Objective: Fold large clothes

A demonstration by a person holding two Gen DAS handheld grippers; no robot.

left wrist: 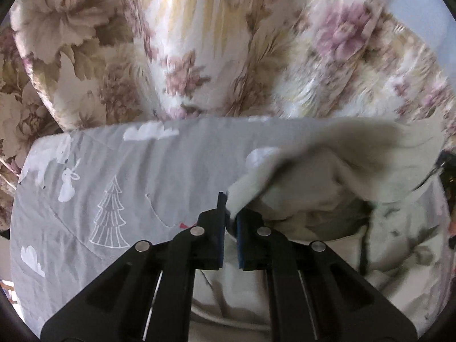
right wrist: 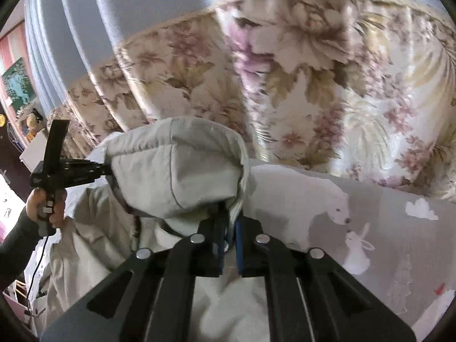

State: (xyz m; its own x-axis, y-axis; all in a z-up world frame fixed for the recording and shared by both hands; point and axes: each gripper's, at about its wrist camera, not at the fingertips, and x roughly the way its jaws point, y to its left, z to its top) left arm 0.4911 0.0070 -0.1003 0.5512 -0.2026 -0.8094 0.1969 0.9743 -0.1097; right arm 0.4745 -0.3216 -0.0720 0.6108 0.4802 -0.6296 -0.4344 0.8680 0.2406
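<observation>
Left wrist view, my left claw [left wrist: 229, 213] clamped on a fold of the pale beige cotton garment [left wrist: 327, 176], lying on the grey animal-print bedsheet [left wrist: 114, 171], right wrist view, my right claw [right wrist: 229, 222] pinched on the garment's bunched hood edge, floral curtain [right wrist: 313, 71] behind, left hand [right wrist: 45, 205] gripping its handle.

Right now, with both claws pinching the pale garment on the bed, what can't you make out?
- Garment type and full shape: bunched; cut off at the bottom edges of both views, hidden under the claw frames.
- Right claw pads: right wrist view, cloth drapes over them.
- Left claw grip depth: left wrist view, only a corner of cloth shows.
- Floral fabric behind: blurred.
- Shelf items: right wrist view, far left, too small.
</observation>
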